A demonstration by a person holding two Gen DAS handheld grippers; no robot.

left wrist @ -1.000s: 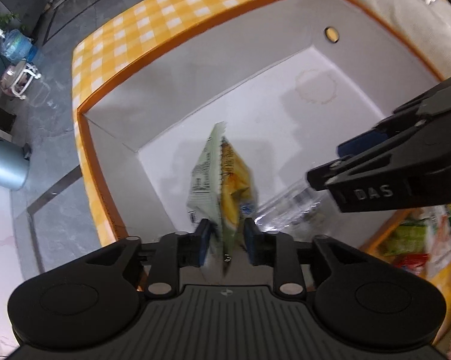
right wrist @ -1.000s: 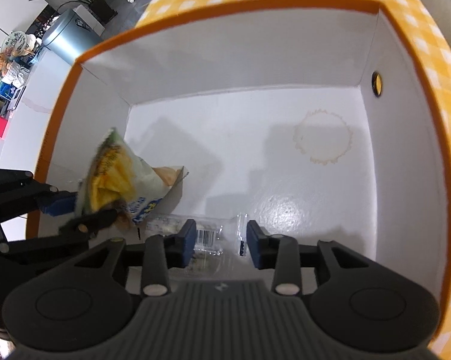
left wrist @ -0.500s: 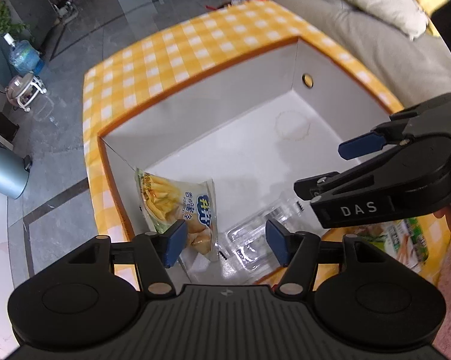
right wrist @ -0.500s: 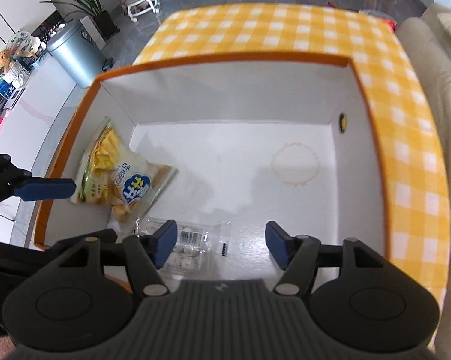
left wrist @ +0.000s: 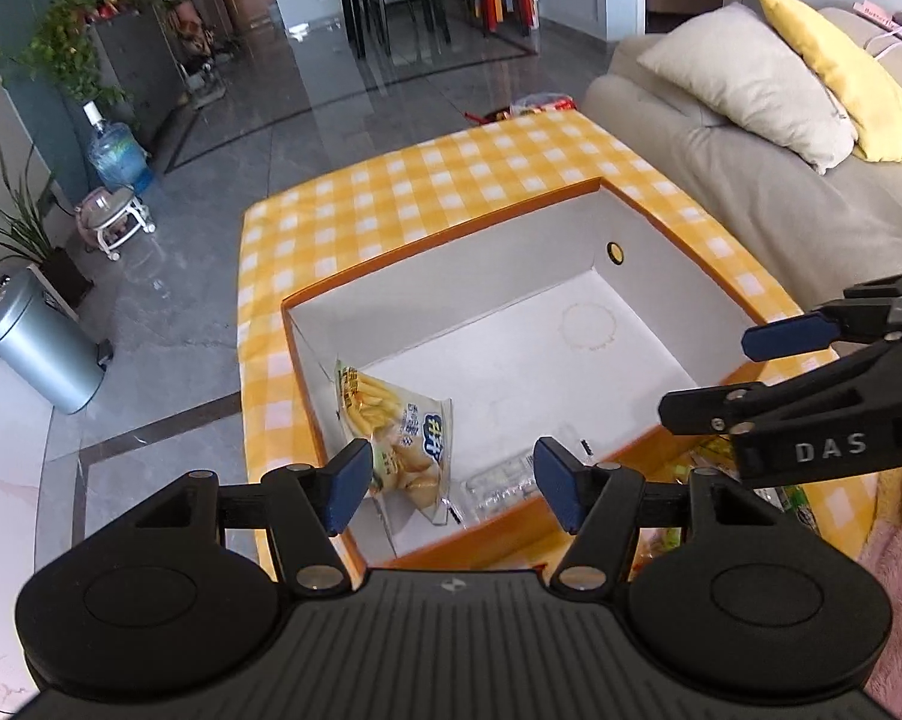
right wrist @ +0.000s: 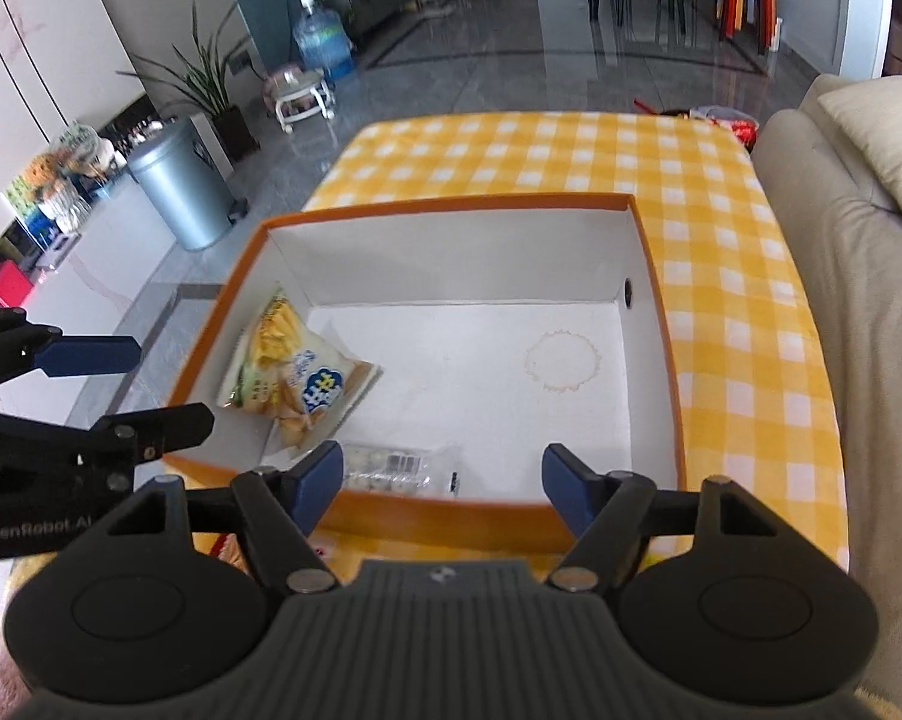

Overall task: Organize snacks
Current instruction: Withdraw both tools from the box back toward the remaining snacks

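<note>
From the left wrist: left gripper [left wrist: 451,483] held above the near edge of the orange-rimmed box [left wrist: 438,240], jaws spread and empty, with the yellow chip bag [left wrist: 399,435] propped in the near-left corner and the clear packet [left wrist: 499,480] flat beside it. From the right wrist: right gripper [right wrist: 441,489] above the near wall, jaws opening with nothing between them. Drop-off seemingly done; next, probably a reach for the snacks outside the box.

A yellow chip bag [right wrist: 297,375] printed with fries leans against the left wall of the orange-rimmed white box [right wrist: 451,204], at the frame's left centre. Just below it, a clear plastic snack packet [right wrist: 393,471] lies flat on the box floor by the near wall.
</note>
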